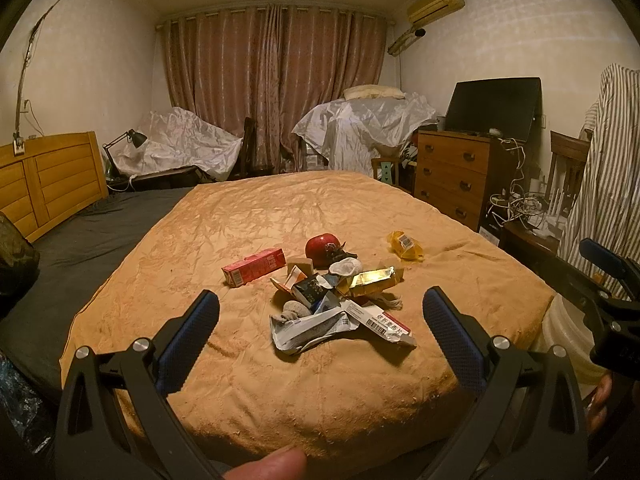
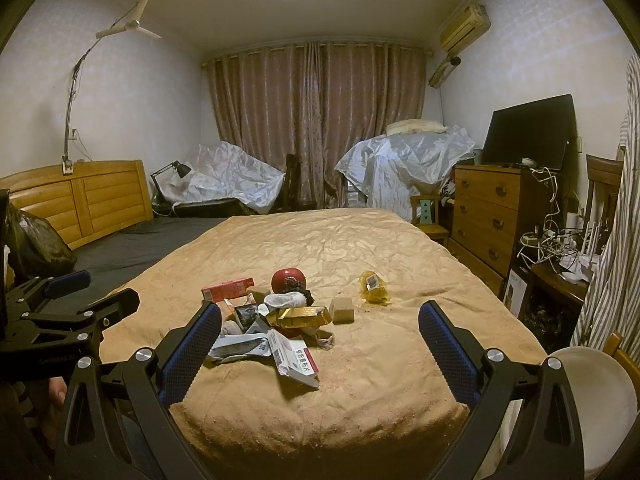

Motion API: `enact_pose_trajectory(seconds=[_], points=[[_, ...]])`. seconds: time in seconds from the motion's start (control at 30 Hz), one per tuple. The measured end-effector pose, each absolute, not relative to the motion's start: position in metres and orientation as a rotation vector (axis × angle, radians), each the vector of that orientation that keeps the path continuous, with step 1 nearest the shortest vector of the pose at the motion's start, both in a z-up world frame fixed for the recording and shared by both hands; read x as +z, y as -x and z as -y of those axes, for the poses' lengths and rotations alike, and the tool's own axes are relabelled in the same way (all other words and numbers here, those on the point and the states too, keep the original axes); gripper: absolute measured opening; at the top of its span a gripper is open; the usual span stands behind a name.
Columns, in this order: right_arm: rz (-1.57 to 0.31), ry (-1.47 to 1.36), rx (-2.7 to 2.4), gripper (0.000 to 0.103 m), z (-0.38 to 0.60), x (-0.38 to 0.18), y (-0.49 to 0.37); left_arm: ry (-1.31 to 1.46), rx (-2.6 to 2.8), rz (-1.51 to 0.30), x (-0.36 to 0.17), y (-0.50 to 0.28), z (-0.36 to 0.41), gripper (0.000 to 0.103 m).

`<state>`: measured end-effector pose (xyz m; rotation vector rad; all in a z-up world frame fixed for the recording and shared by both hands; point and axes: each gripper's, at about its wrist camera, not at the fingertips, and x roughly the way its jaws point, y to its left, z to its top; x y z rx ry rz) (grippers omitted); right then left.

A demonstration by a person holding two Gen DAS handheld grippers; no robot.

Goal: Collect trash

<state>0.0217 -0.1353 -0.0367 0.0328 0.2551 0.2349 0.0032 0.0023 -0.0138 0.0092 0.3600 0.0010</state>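
- Hovering over the near edge of the bed, the left gripper (image 1: pixel 320 320) has its blue-padded fingers spread wide with nothing between them
- the right gripper (image 2: pixel 320 330) hangs the same way, fingers parted and empty; in the left wrist view it shows at the right edge of the frame
- a thumb tip (image 1: pixel 268 465) pokes in at the bottom centre of the left wrist view
- the trash pile (image 1: pixel 336 300) sits mid-frame on the orange bedspread (image 1: pixel 280 220), just beyond the fingertips and touched by neither gripper
- nearest in the pile lies a crumpled white medicine box (image 1: pixel 384 320) with a barcode, overlapping a torn white wrapper (image 1: pixel 304 328)
- a gold foil wrapper (image 1: pixel 370 280) rests on top of the heap, with a grey sock (image 1: pixel 294 310) at its left side
- behind, a pink carton (image 1: pixel 254 266) lies flat at the left, and a red apple (image 1: pixel 323 247) stands beside a small tan block (image 1: pixel 300 266)
- a yellow plastic wrapper (image 1: pixel 405 245) lies apart, to the right of the pile
- a white bin (image 2: pixel 596 392) shows at lower right of the right wrist view, beside the bed
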Motion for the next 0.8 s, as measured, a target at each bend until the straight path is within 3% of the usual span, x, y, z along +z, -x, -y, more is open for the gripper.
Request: enact_pose_trajectory(seconds=[0.8], points=[[-0.26,-0.027,0.235,0.099,0.1366,-0.0358,-0.0213,-0.01,0.001,-0.368,-0.0206,-0.0019,-0.0049,0.098]])
